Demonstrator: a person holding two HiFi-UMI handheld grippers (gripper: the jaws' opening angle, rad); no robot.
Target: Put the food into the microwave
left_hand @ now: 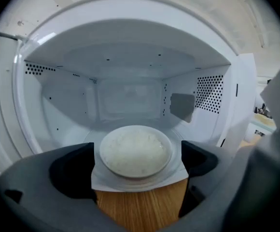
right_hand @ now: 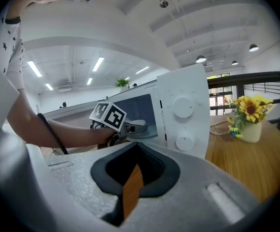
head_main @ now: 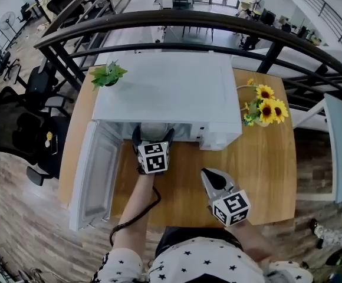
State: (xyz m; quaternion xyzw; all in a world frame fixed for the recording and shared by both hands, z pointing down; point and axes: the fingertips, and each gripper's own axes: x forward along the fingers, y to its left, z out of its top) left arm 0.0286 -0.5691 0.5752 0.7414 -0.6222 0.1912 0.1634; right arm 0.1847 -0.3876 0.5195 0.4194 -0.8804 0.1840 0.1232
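A white bowl of rice [left_hand: 136, 151] sits on the floor of the open white microwave [head_main: 165, 87], just inside its front lip. My left gripper [head_main: 154, 137] reaches into the opening. Its dark pads [left_hand: 70, 173] stand wide apart on either side of the bowl, with a thin gap at each rim, so it is open. In the head view only a pale part of the bowl [head_main: 153, 127] shows between the fingers. My right gripper [head_main: 211, 175] hovers over the wooden table [head_main: 265, 175] in front of the control panel [right_hand: 183, 115], shut on nothing, with only a slit between its jaws.
The microwave door [head_main: 94, 173] hangs open to the left, past the table edge. A vase of sunflowers [head_main: 265, 108] stands right of the microwave, and a small green plant [head_main: 107, 74] sits at its back left corner. Black railings [head_main: 177, 21] run behind the table.
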